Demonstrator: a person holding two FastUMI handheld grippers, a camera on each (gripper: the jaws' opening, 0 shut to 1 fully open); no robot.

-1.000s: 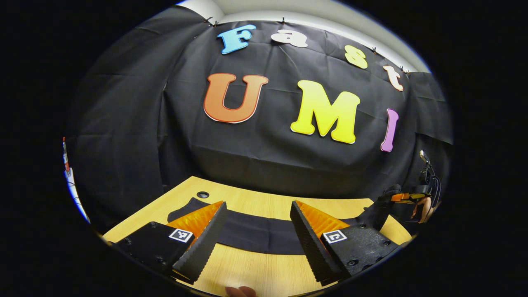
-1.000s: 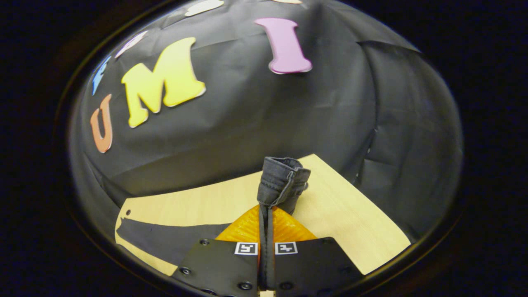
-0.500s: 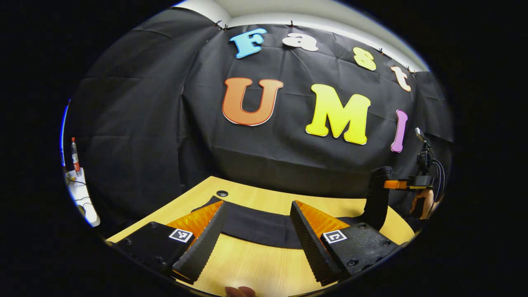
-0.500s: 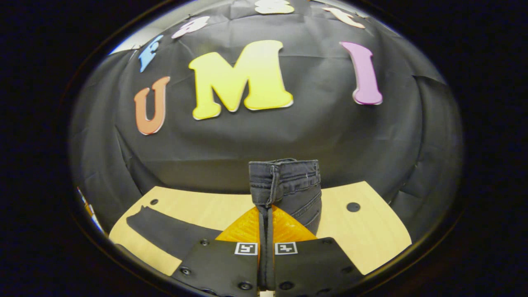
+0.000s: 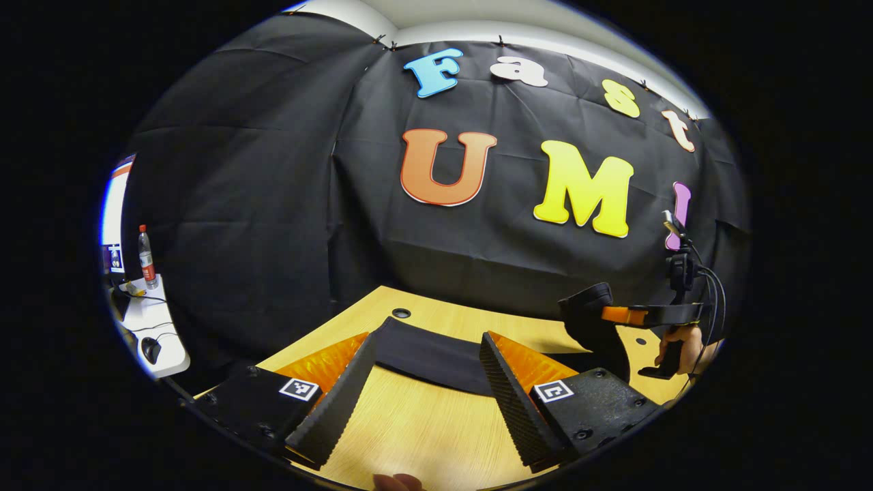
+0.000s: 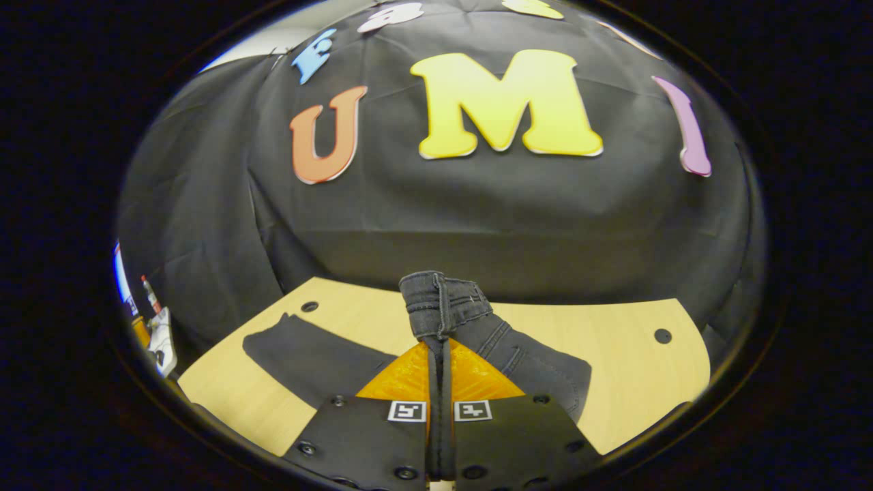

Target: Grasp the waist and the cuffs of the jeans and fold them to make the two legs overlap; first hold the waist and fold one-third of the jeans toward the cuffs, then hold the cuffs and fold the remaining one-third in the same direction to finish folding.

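Observation:
Dark jeans [image 6: 300, 351] lie along the wooden table [image 6: 614, 361], legs stretched to the left. My right gripper [image 6: 438, 341] is shut on the waistband [image 6: 436, 300], which is lifted off the table and stands up above the fingers. In the left gripper view the same waist end [image 5: 590, 317] hangs raised at the right, held by the right gripper [image 5: 624, 315] in a hand [image 5: 682, 341]. The cuff end [image 5: 423, 351] lies flat on the table [image 5: 423, 436]. My left gripper [image 5: 423, 375] is open above the bare table, just short of the cuffs, with nothing between its fingers.
Cable holes sit in the tabletop [image 5: 401, 313] [image 6: 661, 335]. A side desk [image 5: 146, 327] at the far left holds a bottle [image 5: 144, 256] and a mouse [image 5: 151, 349]. The black cloth wall [image 5: 443, 259] stands right behind the table's far edge.
The right gripper has swung leftward with the lifted waist, carrying it over the legs. The left gripper has turned left, still open, and the side desk has come into its view.

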